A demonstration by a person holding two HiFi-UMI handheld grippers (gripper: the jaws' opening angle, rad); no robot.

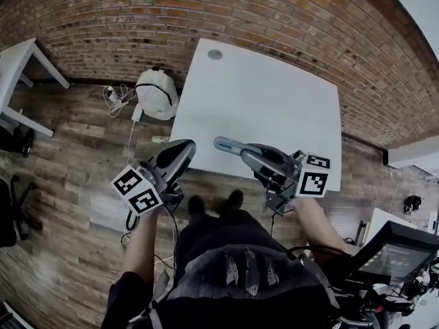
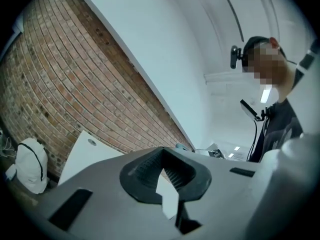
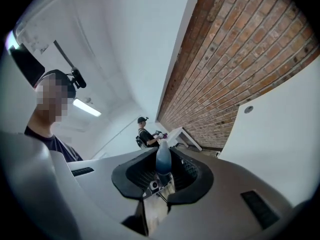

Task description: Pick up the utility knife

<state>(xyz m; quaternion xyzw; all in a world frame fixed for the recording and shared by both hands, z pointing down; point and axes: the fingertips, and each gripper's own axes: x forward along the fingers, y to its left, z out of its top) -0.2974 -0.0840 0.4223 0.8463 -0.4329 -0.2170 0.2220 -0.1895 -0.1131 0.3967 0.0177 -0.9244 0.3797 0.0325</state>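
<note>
Head view: my right gripper (image 1: pixel 250 155) grasps the utility knife (image 1: pixel 226 144), which is in the air at the near edge of the white table (image 1: pixel 274 101). My left gripper (image 1: pixel 184 149) is just beside it.

Left gripper view: the jaws are clenched together and empty (brick wall (image 2: pixel 65 84) beyond).

Right gripper view: the blue-grey utility knife (image 3: pixel 163 156) is pinched between my pads.

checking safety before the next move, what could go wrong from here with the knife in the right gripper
1. The right gripper pinches the utility knife near one end, with most of it jutting past the jaws; it may pivot or slip and drop near the person's shoes.
2. Its free end points toward the shut, empty left gripper; they could knock.
</note>
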